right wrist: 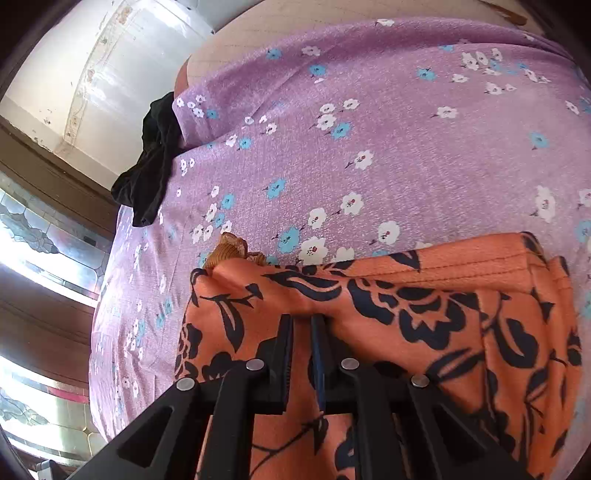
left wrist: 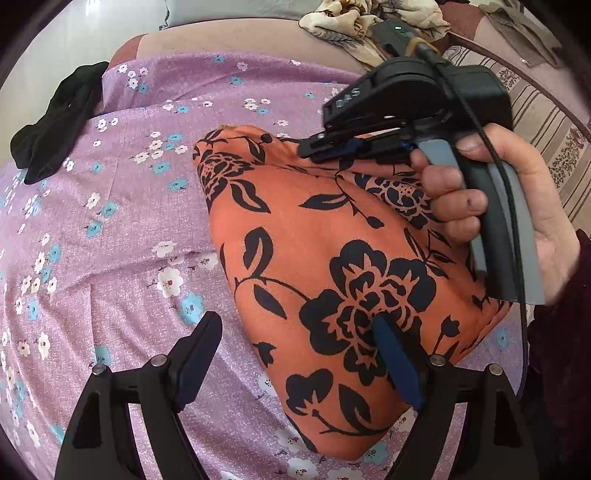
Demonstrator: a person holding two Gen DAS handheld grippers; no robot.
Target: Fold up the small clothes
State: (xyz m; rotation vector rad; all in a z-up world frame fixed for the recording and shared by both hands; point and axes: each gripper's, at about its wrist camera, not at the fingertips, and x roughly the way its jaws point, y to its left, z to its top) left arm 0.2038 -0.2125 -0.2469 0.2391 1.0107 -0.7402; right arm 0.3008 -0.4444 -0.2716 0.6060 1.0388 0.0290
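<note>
My left gripper [left wrist: 299, 332] stands wide apart at the bottom of the left wrist view, nothing pinched between its fingers. One black finger sits lower left over the purple floral sheet [left wrist: 147, 206]; the other, with its blue pad, lies over the lower middle of the orange garment with the black flower print [left wrist: 314, 258]. Whether that pad touches the cloth I cannot tell.

That orange garment fills the centre and right of the left wrist view, lying on the purple sheet, with its upper edge lifted toward the upper right of the frame. There my right gripper [left wrist: 325, 147] has its jaws drawn narrow and clamps the top edge of the fabric. My right hand [left wrist: 517, 206] wraps the grey and black handle at the right edge, and a black cable runs down past it.

In the right wrist view the right gripper [right wrist: 301, 325] shows at lower centre, its two fingers almost together with a fold of the orange garment [right wrist: 424, 314] bunched between them. A stitched hem runs along the garment's upper edge, right of centre. A small scrap of tan lace [right wrist: 231, 249] peeks out just above the garment's upper left corner.

A black piece of clothing [left wrist: 55, 125] lies crumpled at the sheet's edge, upper left in both views [right wrist: 155, 162]. A cream patterned cloth [left wrist: 354, 26] is heaped at the top of the left wrist view.
</note>
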